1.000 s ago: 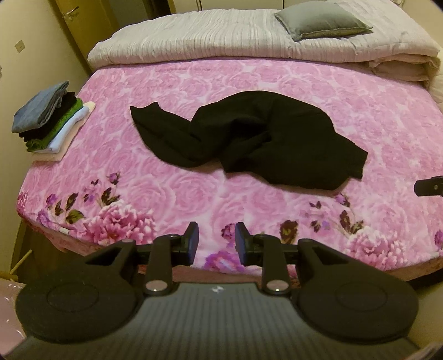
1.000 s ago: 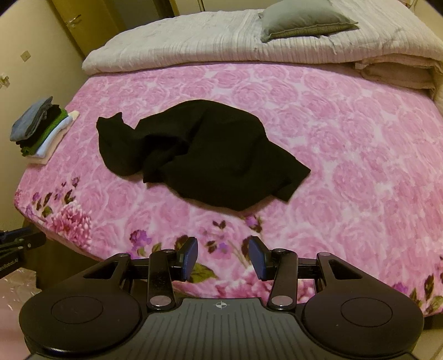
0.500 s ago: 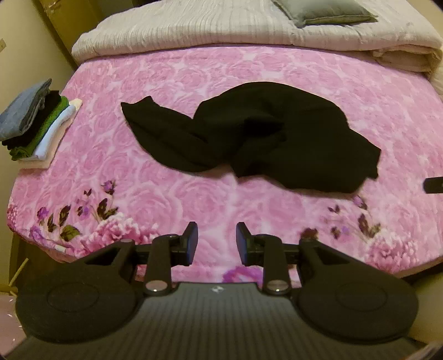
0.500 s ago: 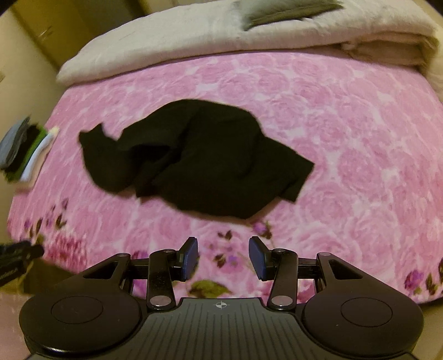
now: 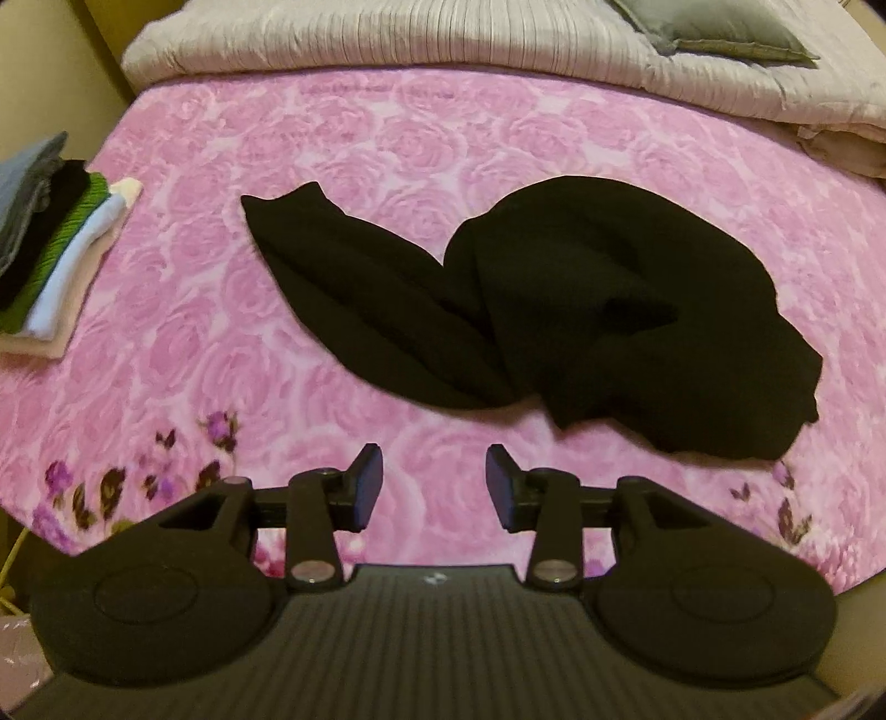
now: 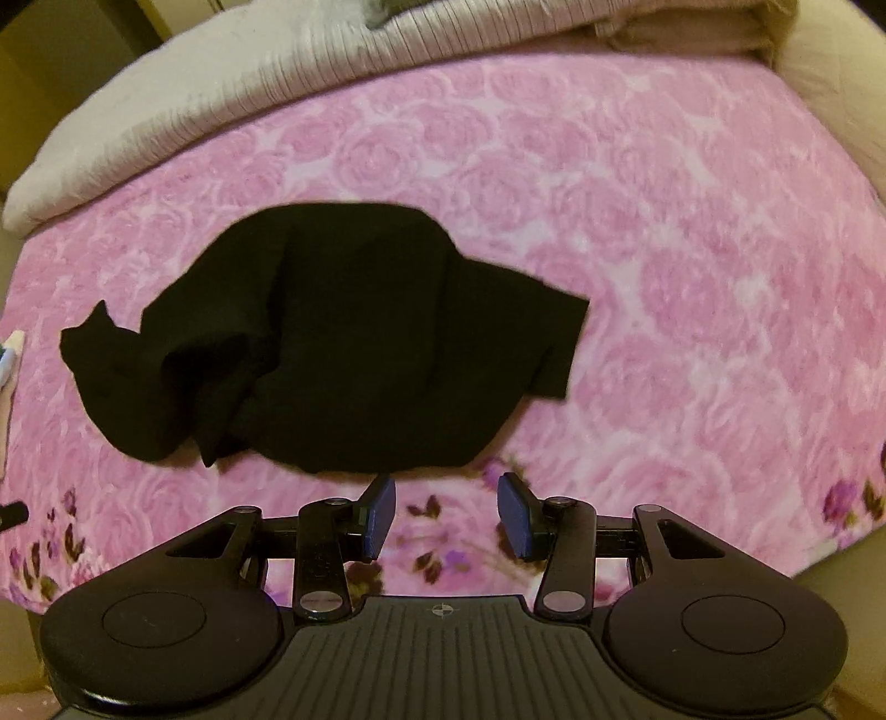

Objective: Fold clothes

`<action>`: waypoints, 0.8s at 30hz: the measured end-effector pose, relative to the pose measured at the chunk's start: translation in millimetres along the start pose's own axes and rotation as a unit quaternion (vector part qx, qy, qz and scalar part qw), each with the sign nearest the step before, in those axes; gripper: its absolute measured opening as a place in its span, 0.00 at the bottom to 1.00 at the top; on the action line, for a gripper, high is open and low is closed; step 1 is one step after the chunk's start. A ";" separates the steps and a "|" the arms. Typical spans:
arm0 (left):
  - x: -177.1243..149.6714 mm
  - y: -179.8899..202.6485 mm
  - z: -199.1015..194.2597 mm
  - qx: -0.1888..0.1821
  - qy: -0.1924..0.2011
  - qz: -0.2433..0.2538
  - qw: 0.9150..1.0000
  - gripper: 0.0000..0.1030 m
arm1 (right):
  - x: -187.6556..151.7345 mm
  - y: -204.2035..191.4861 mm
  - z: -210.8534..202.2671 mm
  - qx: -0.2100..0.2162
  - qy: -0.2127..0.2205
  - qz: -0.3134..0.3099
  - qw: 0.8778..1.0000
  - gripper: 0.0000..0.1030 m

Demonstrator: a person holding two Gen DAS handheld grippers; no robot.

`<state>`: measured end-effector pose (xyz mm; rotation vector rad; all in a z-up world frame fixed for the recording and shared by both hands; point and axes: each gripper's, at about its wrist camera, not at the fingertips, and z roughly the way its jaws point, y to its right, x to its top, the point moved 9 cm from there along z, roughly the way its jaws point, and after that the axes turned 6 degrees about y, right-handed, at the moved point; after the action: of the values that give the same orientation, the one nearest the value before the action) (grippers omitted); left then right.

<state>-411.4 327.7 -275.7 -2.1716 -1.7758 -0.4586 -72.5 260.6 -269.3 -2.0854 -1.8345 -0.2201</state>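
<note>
A crumpled black garment (image 5: 531, 315) lies on the pink rose-patterned bedspread (image 5: 387, 138), twisted in the middle. My left gripper (image 5: 433, 481) hovers above the bedspread just short of the garment's near edge; its jaws are opening and nothing is between them. In the right wrist view the same black garment (image 6: 343, 338) spreads out ahead. My right gripper (image 6: 447, 507) is open and empty, its fingertips close to the garment's near hem.
A stack of folded clothes (image 5: 50, 243) sits at the bed's left edge. A rolled grey quilt (image 5: 443, 39) and a grey-green pillow (image 5: 714, 27) lie along the far side. The bed's front edge runs just under both grippers.
Both grippers have moved in and down toward the garment, which looks larger. The left gripper's jaws have spread wider. The right gripper has rolled, tilting its view.
</note>
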 end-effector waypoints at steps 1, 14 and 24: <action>4.1 -3.2 9.0 -0.004 -0.006 0.001 1.000 0.36 | -1.1 -2.0 5.5 -0.002 -0.006 0.008 1.000 0.44; 53.3 -33.9 101.1 -0.017 -0.051 -0.035 0.998 0.37 | 30.3 -14.8 80.1 -0.026 -0.037 0.027 0.999 0.44; 82.6 -54.0 179.0 0.004 -0.096 -0.127 0.987 0.39 | 101.4 -13.8 149.3 -0.018 -0.040 -0.006 0.999 0.44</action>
<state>-438.8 486.9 -401.0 -2.0509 -2.1681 -0.3062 -88.1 409.9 -370.4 -2.1359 -1.9032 -0.1761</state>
